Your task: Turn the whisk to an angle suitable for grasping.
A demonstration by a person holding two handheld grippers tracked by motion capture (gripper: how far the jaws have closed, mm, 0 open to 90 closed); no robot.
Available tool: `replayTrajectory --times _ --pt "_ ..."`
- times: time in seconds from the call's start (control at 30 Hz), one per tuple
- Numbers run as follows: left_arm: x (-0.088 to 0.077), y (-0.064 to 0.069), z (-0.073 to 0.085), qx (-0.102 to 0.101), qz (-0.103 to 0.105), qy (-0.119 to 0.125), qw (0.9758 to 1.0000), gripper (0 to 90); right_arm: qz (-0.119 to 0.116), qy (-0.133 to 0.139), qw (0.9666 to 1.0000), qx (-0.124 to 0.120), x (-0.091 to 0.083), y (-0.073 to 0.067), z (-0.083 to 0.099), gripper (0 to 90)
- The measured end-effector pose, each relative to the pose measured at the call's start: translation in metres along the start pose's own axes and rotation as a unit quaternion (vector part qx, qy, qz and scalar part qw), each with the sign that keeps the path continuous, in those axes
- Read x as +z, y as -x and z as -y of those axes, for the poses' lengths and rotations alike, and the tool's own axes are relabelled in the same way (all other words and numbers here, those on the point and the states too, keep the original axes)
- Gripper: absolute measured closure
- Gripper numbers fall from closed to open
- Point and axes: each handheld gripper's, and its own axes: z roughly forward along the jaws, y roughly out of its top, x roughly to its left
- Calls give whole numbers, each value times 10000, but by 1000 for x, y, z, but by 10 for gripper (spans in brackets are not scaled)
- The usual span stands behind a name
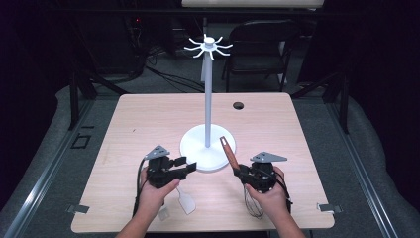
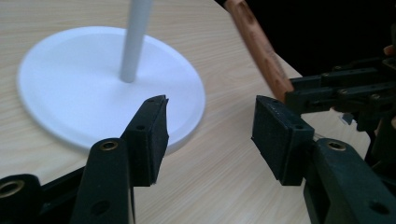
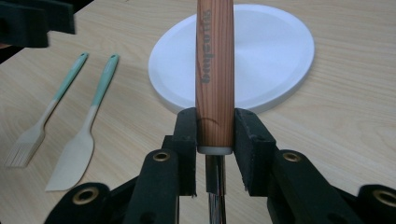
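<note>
Your right gripper (image 3: 215, 135) clamps the whisk's wooden handle (image 3: 215, 70), pointing toward twelve o'clock; your left gripper (image 2: 210, 135) stands wide open, empty, at nine o'clock of it.

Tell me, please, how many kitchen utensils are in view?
3: a whisk clamped in the right gripper, a spatula and a brush lying side by side on the table.

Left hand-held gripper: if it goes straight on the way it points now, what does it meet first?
Probably the white stand's round base: the open left hand-held gripper aims at its near edge. The wooden handle lies to the right.
</note>
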Motion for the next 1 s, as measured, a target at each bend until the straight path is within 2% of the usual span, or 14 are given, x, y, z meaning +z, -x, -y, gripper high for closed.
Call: replayTrajectory --times 0.07,0.13,0.27,0.4,0.57,0.7,0.87,1.0 --pt "13 7 -3 72 23 -43 10000 446 -43 14 10000 -34 1 -3 0 709" --pt "22 11 -4 46 30 -63 10000 445 -41 -5 10000 -82 2 -5 0 709" --pt "41 16 -5 -149 239 -145 9995 439 -96 57 9998 -157 2 -9 0 709" --pt "54 19 -8 -395 499 -143 9979 446 -133 106 9996 -235 1 -12 -1 709" --pt "63 25 -13 -484 709 -115 9962 455 -197 113 9993 -299 2 -16 -1 709" --pt "68 27 -15 -589 725 -121 9956 471 -206 125 9991 -344 3 -18 -1 709" --pt "77 29 -14 -734 901 -206 9930 493 -215 161 9991 -339 2 -18 -1 709" --pt "80 31 -13 -777 959 -202 9921 538 -249 190 9990 -318 2 -18 -1 709"
